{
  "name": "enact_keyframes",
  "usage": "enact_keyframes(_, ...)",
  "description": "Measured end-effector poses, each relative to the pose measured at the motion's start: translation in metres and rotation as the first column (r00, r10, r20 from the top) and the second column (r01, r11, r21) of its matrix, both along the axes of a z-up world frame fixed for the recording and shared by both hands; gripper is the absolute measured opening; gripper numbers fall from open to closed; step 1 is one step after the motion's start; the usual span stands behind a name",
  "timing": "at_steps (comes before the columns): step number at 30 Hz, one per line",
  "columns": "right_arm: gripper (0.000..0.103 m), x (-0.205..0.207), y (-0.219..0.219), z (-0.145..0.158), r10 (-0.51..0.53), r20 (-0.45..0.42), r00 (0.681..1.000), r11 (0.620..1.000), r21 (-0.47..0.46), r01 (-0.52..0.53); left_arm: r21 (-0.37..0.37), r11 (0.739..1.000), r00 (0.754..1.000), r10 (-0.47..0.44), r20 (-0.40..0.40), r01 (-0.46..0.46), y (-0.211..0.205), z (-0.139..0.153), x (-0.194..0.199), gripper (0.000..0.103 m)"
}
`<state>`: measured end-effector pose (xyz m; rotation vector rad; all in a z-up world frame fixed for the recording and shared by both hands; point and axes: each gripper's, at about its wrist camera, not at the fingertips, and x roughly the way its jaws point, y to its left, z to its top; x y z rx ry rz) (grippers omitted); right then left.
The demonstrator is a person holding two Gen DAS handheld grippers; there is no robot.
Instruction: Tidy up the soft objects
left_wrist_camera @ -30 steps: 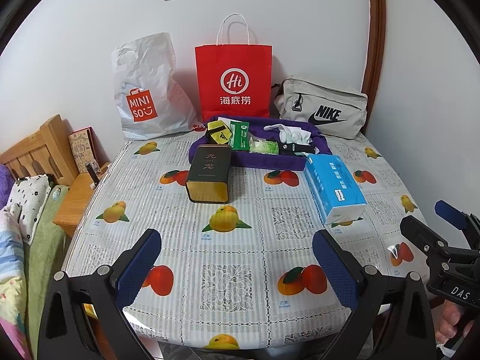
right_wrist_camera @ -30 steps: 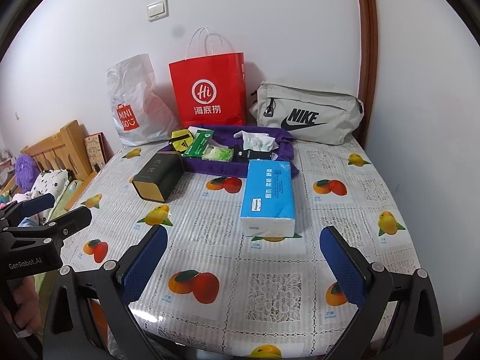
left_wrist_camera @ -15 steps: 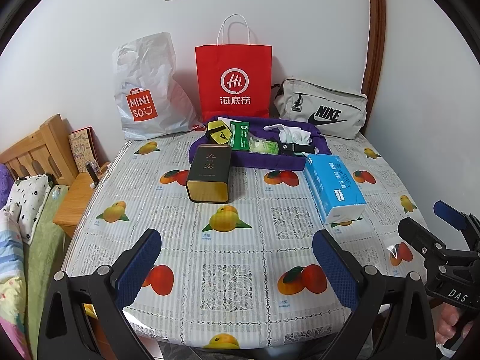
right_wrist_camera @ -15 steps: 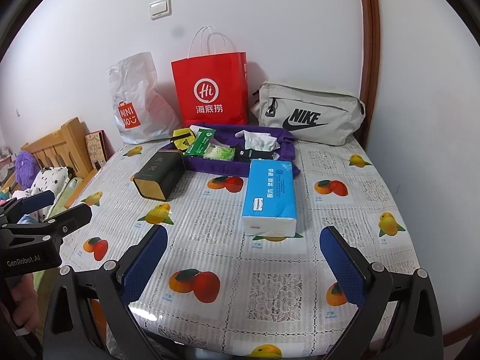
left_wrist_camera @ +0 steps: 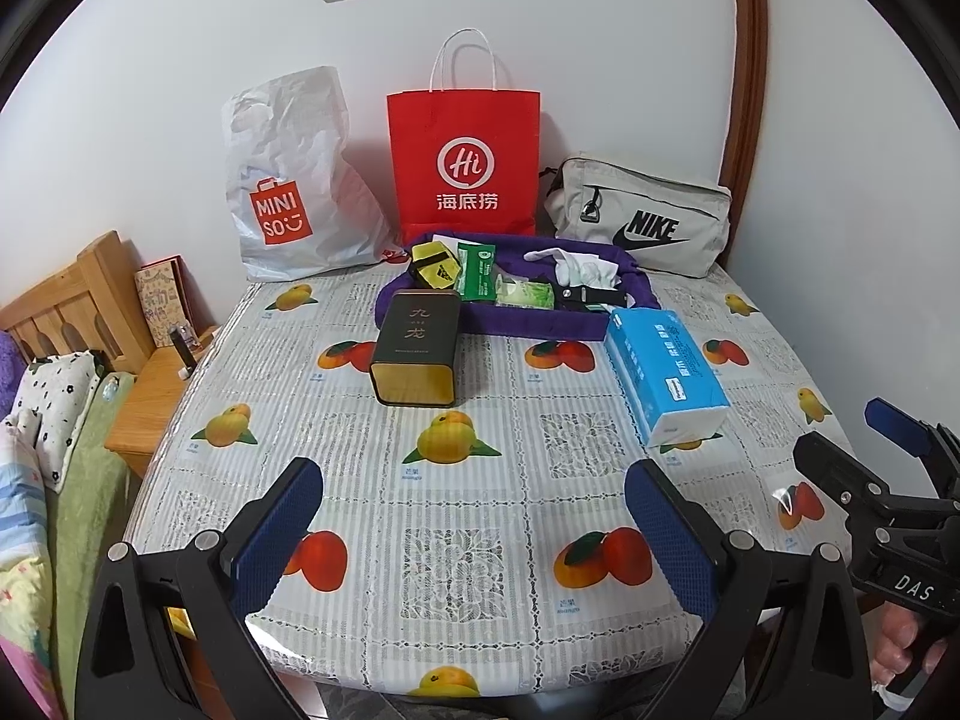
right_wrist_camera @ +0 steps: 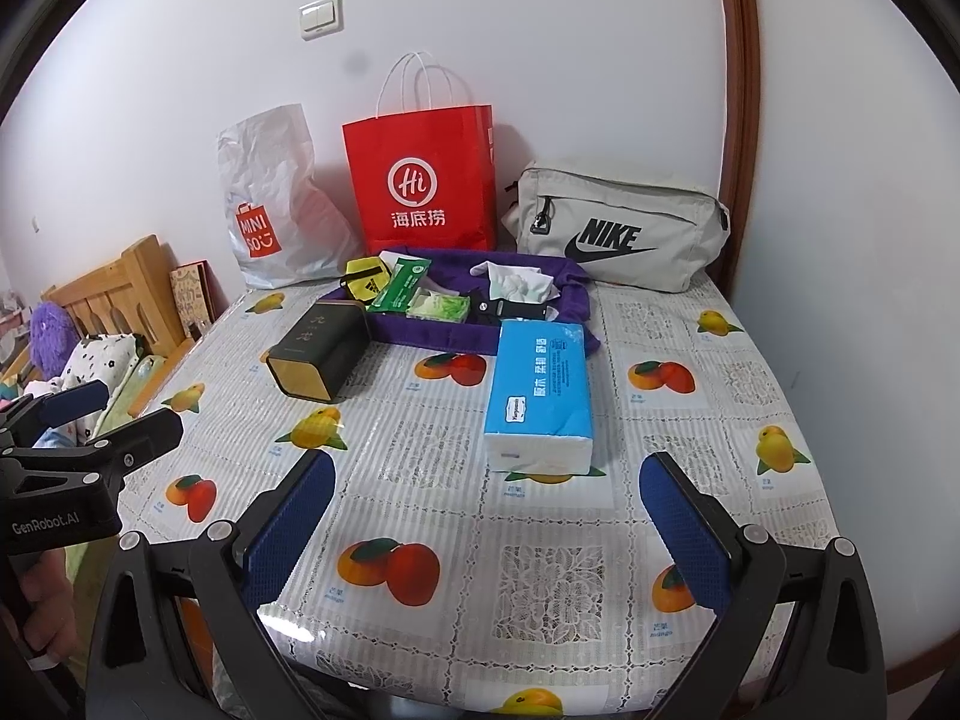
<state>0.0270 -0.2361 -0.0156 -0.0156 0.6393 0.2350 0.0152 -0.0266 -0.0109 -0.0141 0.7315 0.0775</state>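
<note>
Blue tissue pack [right_wrist_camera: 540, 393] lies on the counter [right_wrist_camera: 690, 480] dead ahead of the right claw [right_wrist_camera: 486, 531], long axis running away from it, nearer than to left claw [left_wrist_camera: 474, 537]; both claws spread, empty.

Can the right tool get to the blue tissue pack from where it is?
Probably yes. The right tool is open and hovers over the near edge of the table. The blue tissue pack lies straight ahead of it, with only bare tablecloth between them, and the dark tin sits off to the side.
</note>
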Motion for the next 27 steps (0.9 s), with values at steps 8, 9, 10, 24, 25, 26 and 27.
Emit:
enact_keyframes(8,0.1,0.0001,-0.0016,0.0011,0.002,0.001,1.0,1.0,0.001,-0.002,-0.001,1.0,1.0,0.004,0.003,-0.004,0.0002,0.001,-0.0005,0.102)
enact_keyframes(9,0.1,0.0,-0.0012,0.001,0.002,0.0,1.0,1.0,0.0,-0.002,-0.001,1.0,1.0,0.005,0.004,-0.005,-0.0001,0.0012,-0.0009,0.102)
enact_keyframes(10,0.1,-0.0001,-0.0012,0.001,0.002,0.0,1.0,1.0,-0.001,-0.002,0.0,1.0,1.0,0.004,0.003,-0.004,0.0001,0.0012,-0.0009,0.102)
enact_keyframes(24,0.1,-0.0003,-0.0004,0.0011,0.004,0.001,1.0,1.0,-0.001,-0.004,-0.003,1.0,1.0,0.009,0.004,-0.009,0.0017,0.0009,-0.0012,0.102)
enact_keyframes(25,0.1,-0.0003,-0.001,0.0012,0.004,0.001,1.0,1.0,-0.002,-0.004,-0.002,1.0,1.0,0.008,0.004,-0.008,0.0019,0.0008,-0.0013,0.102)
enact_keyframes(26,0.1,-0.0004,-0.0002,0.0011,0.003,0.002,1.0,1.0,-0.002,-0.003,-0.002,1.0,1.0,0.008,0.004,-0.008,0.002,0.0008,-0.0012,0.102)
enact_keyframes(27,0.1,-0.0004,0.0,0.0011,0.003,0.001,1.0,1.0,-0.002,-0.003,-0.002,1.0,1.0,0.008,0.003,-0.008,0.002,0.0006,-0.0013,0.102)
